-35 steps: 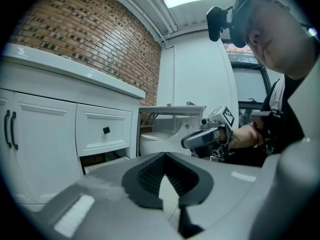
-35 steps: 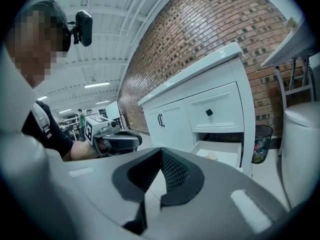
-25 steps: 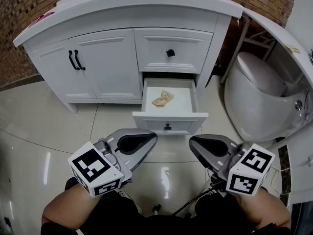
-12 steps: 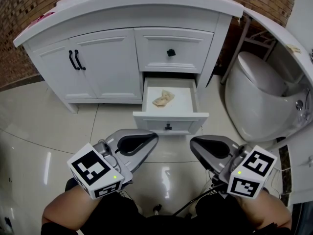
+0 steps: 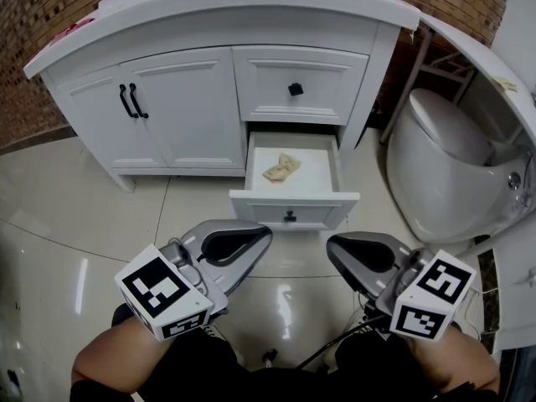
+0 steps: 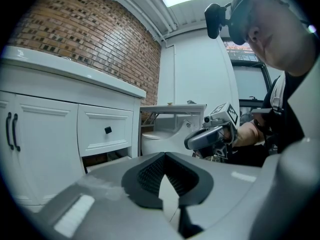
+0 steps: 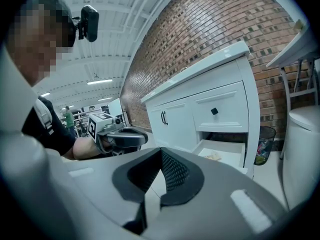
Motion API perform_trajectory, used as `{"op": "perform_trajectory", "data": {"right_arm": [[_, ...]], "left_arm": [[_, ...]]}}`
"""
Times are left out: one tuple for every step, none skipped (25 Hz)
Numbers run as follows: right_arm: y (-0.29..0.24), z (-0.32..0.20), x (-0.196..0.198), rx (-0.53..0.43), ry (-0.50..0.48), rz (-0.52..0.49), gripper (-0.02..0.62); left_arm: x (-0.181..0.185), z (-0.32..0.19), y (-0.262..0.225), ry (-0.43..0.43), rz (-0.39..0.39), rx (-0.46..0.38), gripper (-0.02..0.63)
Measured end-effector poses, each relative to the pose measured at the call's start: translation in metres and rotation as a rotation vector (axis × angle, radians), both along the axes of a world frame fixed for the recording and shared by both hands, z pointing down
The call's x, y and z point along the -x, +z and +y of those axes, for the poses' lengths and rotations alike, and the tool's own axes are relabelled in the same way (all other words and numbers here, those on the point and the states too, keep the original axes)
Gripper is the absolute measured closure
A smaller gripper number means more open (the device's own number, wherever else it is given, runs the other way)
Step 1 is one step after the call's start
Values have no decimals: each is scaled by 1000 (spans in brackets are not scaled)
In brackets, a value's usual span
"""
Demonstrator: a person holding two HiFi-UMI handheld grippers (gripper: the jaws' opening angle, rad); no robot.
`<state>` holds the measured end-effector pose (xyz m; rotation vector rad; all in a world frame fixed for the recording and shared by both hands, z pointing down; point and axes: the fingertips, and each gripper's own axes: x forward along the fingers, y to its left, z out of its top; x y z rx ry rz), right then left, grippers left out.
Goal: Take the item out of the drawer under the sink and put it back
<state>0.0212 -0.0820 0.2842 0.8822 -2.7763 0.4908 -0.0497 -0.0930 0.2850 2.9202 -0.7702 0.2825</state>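
White toilet (image 5: pixel 435 174) right of vanity, lid down. Brick wall (image 5: pixel 33 48) behind, mostly left side. Double cabinet doors (image 5: pixel 167 115) shut, two black handles (image 5: pixel 131 101) side by side. Top drawer (image 5: pixel 335 86) closed, black knob (image 5: pixel 295 89). Glossy pale tile floor (image 5: pixel 75 233). Mesh bin (image 7: pixel 262 144) tucked beside toilet.

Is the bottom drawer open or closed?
Open. The lower drawer sticks out from the white vanity, and a crumpled beige item lies inside it. The drawer above is shut.
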Motion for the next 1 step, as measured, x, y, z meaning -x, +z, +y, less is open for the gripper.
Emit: {"op": "perform_trajectory", "data": {"right_arm": [[0,0,0,-1,1,-1,592]], "left_arm": [[0,0,-1,-2,4,-2,600]]}}
